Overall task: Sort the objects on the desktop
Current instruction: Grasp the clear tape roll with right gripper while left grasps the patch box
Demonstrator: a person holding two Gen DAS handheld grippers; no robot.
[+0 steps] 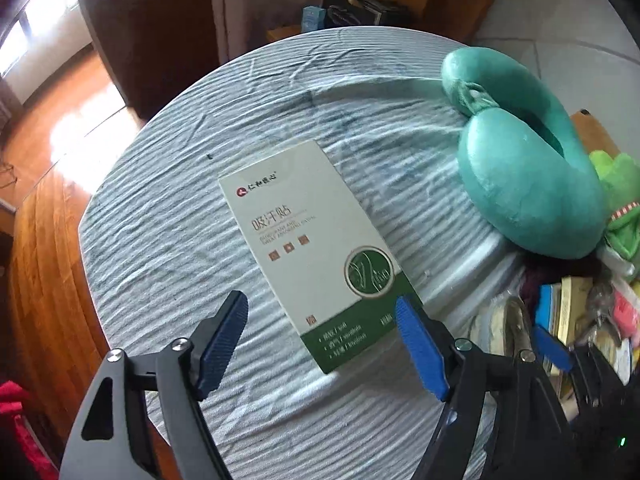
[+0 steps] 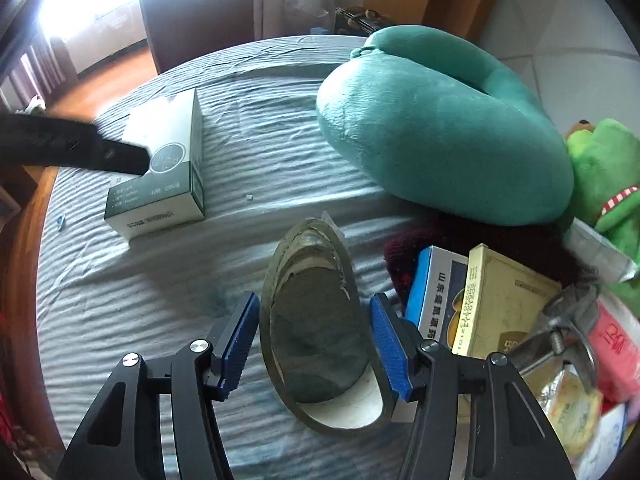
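Observation:
A white and green carton (image 1: 316, 248) lies flat on the striped cloth in the middle of the round table. My left gripper (image 1: 320, 312) hovers open over its near green end, one blue finger on each side, not closed on it. The same carton (image 2: 160, 172) shows in the right wrist view with a black left finger (image 2: 120, 156) across it. A round olive-rimmed disc (image 2: 316, 336) stands on edge between the blue pads of my right gripper (image 2: 315, 304), which is shut on its rim. The disc (image 1: 516, 320) is also seen at the right of the left wrist view.
A teal neck pillow (image 2: 432, 132) fills the table's far right, with a green plush toy (image 2: 608, 168) beside it. Right of the disc is a heap: a blue-edged box (image 2: 436, 292), a yellow box (image 2: 500, 308), a metal clamp (image 2: 560, 328), a pink pack (image 2: 616, 344) and dark red knitwear (image 2: 404, 252). The table edge (image 1: 92, 216) drops to wooden floor.

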